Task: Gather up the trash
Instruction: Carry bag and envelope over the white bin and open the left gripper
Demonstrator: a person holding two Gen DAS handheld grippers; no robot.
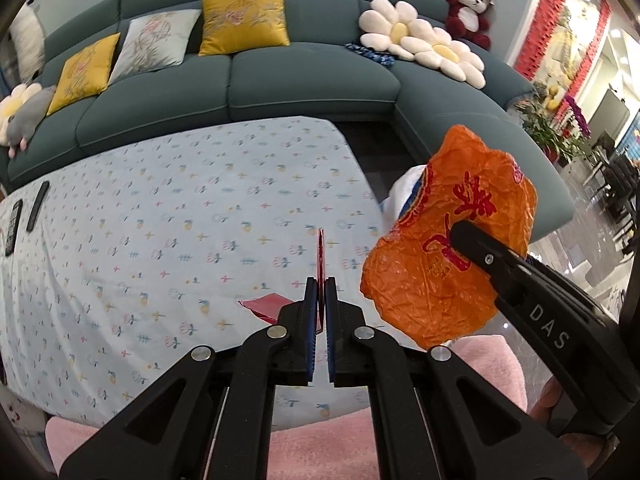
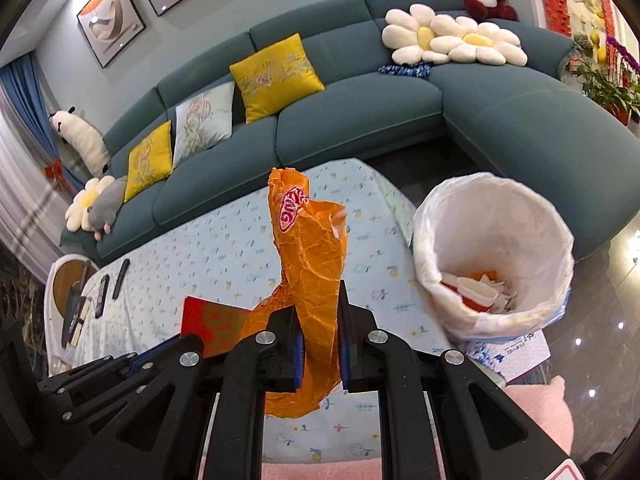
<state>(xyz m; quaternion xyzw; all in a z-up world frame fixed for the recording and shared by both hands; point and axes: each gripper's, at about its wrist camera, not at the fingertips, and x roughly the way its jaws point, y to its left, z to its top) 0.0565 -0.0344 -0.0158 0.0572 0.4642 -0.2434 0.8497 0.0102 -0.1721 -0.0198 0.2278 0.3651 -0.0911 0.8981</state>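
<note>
Our left tongs [image 1: 320, 300] are closed on a thin red card [image 1: 320, 256], held edge-on between the blue pads so that it stands upright above the table [image 1: 168, 216], which wears a pale cloth printed with small flowers. A second red scrap [image 1: 264, 305] lies flat on that cloth just left of the left tongs. Our right tongs [image 2: 319, 320] are clamped around a crumpled orange wrapper [image 2: 308, 256] with red printing; it rises up out of the pads and hangs a little below them, clear of the table. From the left wrist view we see the same wrapper [image 1: 452, 240] held up at the table's right end. Beside that end stands a bin lined with a white bag [image 2: 494, 216], open at the top, with white and orange scraps [image 2: 482, 288] already lying at its bottom. Two dark remotes [image 1: 24, 216] lie at the far left of the table, and a teal sofa [image 1: 256, 76] with yellow cushions [image 1: 244, 20] curves behind it.
</note>
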